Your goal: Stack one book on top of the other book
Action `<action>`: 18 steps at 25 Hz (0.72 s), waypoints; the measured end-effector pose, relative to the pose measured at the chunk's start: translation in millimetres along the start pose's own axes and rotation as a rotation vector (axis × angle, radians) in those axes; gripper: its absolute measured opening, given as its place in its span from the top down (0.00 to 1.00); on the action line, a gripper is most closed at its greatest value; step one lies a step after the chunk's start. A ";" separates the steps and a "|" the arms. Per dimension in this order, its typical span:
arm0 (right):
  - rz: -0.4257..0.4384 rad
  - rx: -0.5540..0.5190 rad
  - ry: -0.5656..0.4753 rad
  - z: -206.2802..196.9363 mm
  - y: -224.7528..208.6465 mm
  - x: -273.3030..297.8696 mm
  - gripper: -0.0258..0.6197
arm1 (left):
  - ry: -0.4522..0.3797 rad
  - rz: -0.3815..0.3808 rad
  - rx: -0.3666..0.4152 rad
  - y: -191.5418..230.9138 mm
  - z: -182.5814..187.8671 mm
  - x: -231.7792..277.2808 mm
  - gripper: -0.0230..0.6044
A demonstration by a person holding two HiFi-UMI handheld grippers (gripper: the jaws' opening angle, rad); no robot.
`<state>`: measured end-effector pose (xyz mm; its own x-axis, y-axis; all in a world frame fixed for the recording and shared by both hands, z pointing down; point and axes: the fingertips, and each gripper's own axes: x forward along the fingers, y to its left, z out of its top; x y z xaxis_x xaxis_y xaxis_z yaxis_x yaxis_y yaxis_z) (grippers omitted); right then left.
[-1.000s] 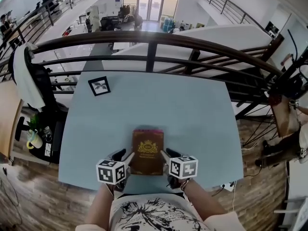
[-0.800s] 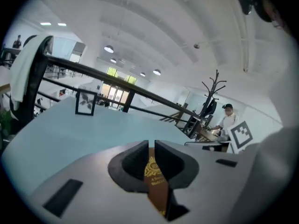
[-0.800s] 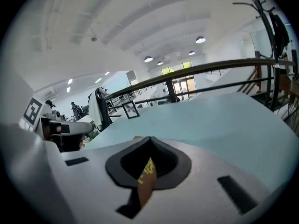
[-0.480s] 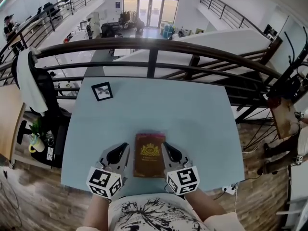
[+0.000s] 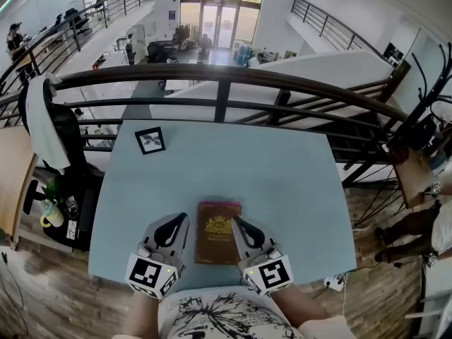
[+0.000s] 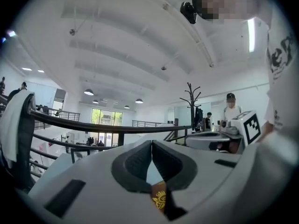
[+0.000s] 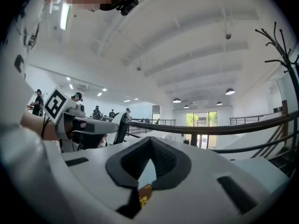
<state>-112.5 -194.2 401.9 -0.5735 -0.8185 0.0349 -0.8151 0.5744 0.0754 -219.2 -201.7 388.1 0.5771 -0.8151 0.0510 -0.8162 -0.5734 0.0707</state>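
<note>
A brown book (image 5: 217,241) with a gold crest lies flat on the pale blue table (image 5: 282,168), near its front edge. A pink edge (image 5: 218,204) of a second book shows under its far end. My left gripper (image 5: 181,218) hangs above the table just left of the books, its jaws shut with nothing in them. My right gripper (image 5: 235,220) hangs just right of them, also shut and holding nothing. In the left gripper view the shut jaws (image 6: 152,143) point level and the gold crest (image 6: 159,199) peeks below them. The right gripper view shows its shut jaws (image 7: 150,140) likewise.
A black-and-white marker card (image 5: 150,140) lies at the table's far left corner. A dark curved railing (image 5: 222,76) runs behind the table's far edge. A chair with a white cloth (image 5: 42,126) stands left of the table.
Both grippers stood open beside the book a second ago. They have shut and lifted away from the table. The book has stayed where it lay.
</note>
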 end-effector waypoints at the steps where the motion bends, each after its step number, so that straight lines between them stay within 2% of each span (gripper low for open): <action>1: -0.002 0.004 0.009 -3.0 -0.7 -0.1 0.97 | 0.003 -0.001 0.000 -1.2 -1.1 -0.1 0.94; 7: -0.027 0.043 0.029 -9.4 -7.8 -1.4 0.97 | 0.014 -0.007 0.018 -6.0 -1.7 1.6 0.95; 10: -0.047 0.015 0.041 -9.5 -8.4 -5.0 0.97 | 0.028 -0.005 0.016 -7.2 -3.3 -2.4 0.95; 18: -0.075 0.028 0.070 -15.7 -12.7 -12.8 0.97 | 0.023 0.000 -0.013 -6.1 -11.2 -11.2 0.95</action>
<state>-93.5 -191.3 416.2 -0.5044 -0.8577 0.0996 -0.8581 0.5107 0.0529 -220.4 -188.2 398.2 0.5777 -0.8129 0.0744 -0.8159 -0.5721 0.0841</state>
